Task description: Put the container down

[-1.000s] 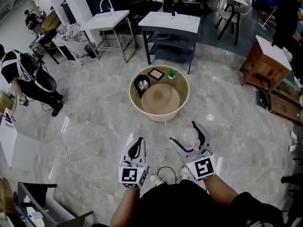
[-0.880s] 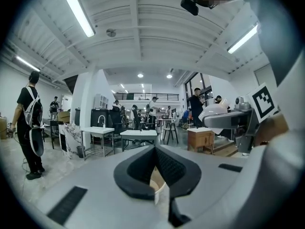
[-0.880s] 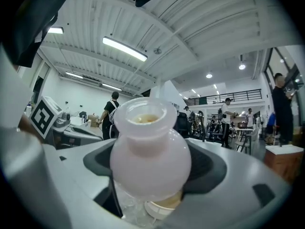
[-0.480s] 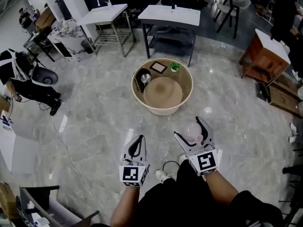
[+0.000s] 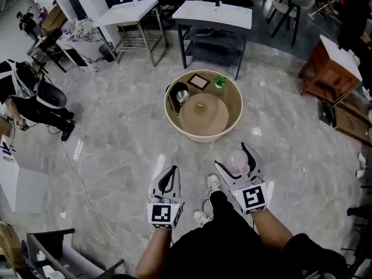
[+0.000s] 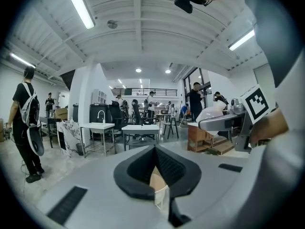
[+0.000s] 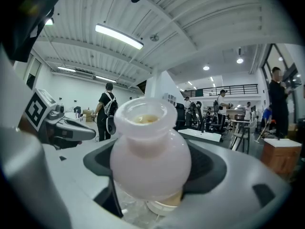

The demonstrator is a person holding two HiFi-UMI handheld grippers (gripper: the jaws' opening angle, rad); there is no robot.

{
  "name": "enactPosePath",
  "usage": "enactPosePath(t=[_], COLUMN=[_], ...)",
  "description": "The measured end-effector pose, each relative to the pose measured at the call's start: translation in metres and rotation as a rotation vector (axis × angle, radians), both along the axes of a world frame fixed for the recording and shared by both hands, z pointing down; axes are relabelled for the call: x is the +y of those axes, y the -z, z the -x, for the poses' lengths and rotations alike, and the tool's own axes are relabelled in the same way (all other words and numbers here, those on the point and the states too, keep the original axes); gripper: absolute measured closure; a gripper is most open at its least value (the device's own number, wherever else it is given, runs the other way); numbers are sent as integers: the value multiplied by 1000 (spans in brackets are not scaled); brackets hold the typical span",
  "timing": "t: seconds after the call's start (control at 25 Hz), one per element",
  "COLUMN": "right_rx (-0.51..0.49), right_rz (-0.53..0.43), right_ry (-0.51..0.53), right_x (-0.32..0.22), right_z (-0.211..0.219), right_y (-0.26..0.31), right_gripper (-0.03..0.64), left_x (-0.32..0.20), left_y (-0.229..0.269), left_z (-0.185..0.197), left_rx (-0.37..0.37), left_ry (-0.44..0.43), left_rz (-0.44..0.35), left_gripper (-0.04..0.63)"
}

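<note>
The container [image 5: 235, 162] is a pale pink, round-bodied jar with a wide open neck, and my right gripper [image 5: 233, 156] is shut on it at waist height above the marble floor. In the right gripper view the container [image 7: 149, 151] fills the middle, with the dark jaws pressed on both its sides. My left gripper [image 5: 166, 182] hangs level with it to the left, shut, with nothing in it; its jaws meet in the left gripper view [image 6: 155, 152]. A round beige table [image 5: 173, 122] with a raised rim stands ahead of both grippers.
On the round table lie a tan domed disc [image 5: 203, 114], a metal cup [image 5: 182, 96], a small frame [image 5: 199, 81] and a green plant [image 5: 220, 81]. Beyond stand two white tables [image 5: 215, 15], right a wooden cabinet [image 5: 331, 68], left a person [image 5: 35, 97].
The round table has drawn nearer in the head view and a foot has stepped forward. Both grippers keep their pose, with the container still held.
</note>
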State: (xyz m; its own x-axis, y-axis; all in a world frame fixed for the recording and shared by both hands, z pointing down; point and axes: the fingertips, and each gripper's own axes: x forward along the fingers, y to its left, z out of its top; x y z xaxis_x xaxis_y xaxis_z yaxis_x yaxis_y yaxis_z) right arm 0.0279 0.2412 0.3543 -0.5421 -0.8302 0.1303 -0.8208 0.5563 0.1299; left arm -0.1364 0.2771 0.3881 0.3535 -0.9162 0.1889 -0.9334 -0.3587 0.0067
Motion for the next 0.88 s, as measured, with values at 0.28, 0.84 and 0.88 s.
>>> enactPosePath(t=[0.28,0.84,0.88], right_rx=[15,2,2], right_rz=[11,15,12], right_ry=[21,108,111], right_x=[-65,-197,-206], right_z=[5,2,1], right_y=[-9,-6,-7], right_gripper=[212,212,212], left_x=[-64,-192,-199], left_y=[-1,8,9], left_z=[2,-17,-18], left_rx=[-18,-45,-46], left_ry=[-2,29,35], left_rz=[5,8,6], left_gripper=[603,603,603])
